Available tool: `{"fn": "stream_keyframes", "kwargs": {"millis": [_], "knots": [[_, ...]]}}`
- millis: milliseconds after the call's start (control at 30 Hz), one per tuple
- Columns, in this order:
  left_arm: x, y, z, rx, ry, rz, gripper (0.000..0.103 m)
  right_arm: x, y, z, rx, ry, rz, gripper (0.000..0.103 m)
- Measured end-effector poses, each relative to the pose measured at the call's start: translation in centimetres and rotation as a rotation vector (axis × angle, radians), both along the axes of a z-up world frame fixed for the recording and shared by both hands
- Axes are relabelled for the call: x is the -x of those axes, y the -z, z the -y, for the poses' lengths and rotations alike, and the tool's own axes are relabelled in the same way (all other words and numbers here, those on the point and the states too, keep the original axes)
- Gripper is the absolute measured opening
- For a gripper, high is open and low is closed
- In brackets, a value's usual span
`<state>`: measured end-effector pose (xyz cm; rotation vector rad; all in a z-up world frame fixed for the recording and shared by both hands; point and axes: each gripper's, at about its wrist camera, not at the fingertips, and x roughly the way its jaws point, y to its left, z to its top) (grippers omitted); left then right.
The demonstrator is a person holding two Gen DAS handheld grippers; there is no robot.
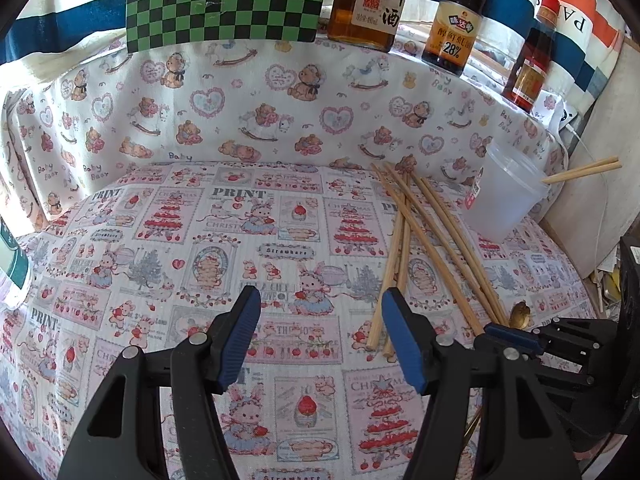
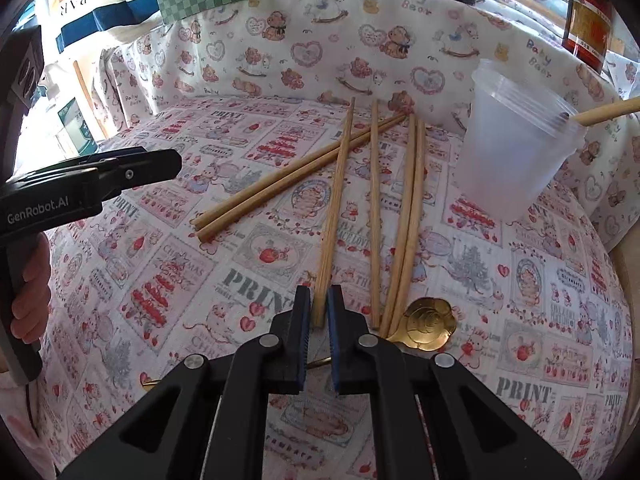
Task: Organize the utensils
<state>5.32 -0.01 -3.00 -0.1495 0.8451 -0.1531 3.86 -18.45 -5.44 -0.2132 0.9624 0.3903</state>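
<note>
The left gripper hangs with fingers spread over bare printed tablecloth, holding nothing, seemingly on standby; the right gripper pinches the near end of one pale wooden chopstick, likely to lift it; beside lies a gold spoon; further right, the translucent plastic cup already holds chopsticks.

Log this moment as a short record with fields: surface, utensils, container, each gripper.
surface: printed tablecloth
loose chopsticks: six on the cloth, some crossed
cup: clear plastic, upright, chopsticks sticking out
spoon: gold, lying by the chopsticks' near ends
right gripper: shut on one chopstick at its near end
left gripper: open, empty, above the cloth
</note>
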Motion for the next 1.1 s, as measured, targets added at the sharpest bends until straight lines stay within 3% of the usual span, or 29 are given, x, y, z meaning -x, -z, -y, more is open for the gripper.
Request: {"fn": "stream_keyframes", "kwargs": {"millis": [100, 200, 267, 300, 433, 500, 533, 633, 767, 867, 967, 1100], "knots": [[0.0, 0.0, 0.0, -0.002, 0.002, -0.002, 0.062, 0.1, 0.0, -0.2, 0.025, 0.001, 0.020, 0.010], [-0.1, 0.0, -0.1, -0.002, 0.001, -0.001, 0.064, 0.0, -0.1, 0.2, 0.037, 0.039, 0.009, 0.021], [-0.1, 0.0, -0.1, -0.008, 0.000, 0.001, 0.064, -0.3, -0.2, 0.5, 0.034, 0.046, -0.004, 0.019], [-0.1, 0.0, -0.1, -0.012, 0.002, 0.002, 0.064, -0.3, -0.2, 0.7, 0.044, 0.049, -0.002, 0.008], [0.0, 0.1, 0.7, -0.028, 0.037, -0.003, 0.064, -0.7, -0.4, 1.6, 0.014, 0.093, -0.007, 0.008], [0.0, 0.2, 1.4, -0.046, 0.063, -0.012, 0.064, -0.5, -1.3, 2.3, -0.016, 0.116, 0.039, 0.008], [0.0, 0.4, 1.7, -0.057, 0.070, -0.019, 0.058, -0.3, -2.0, 2.7, -0.037, 0.127, 0.074, 0.008], [-0.1, 1.1, 2.0, -0.100, 0.030, -0.051, 0.029, 0.7, -4.3, 4.1, -0.162, 0.174, 0.182, 0.008], [-0.6, 1.9, 1.9, -0.027, 0.080, -0.103, 0.029, 1.7, -6.0, 5.1, -0.188, 0.209, 0.305, 0.008], [-0.4, 2.0, 2.4, 0.000, 0.120, -0.111, 0.030, 2.2, -6.8, 5.8, -0.240, 0.227, 0.339, 0.008], [-0.4, 2.3, 3.2, -0.035, 0.126, -0.115, 0.032, 2.4, -7.6, 6.4, -0.297, 0.218, 0.358, 0.008], [-0.4, 2.5, 3.5, -0.038, 0.117, -0.101, 0.032, 2.8, -8.1, 6.4, -0.297, 0.213, 0.371, 0.008]]}}
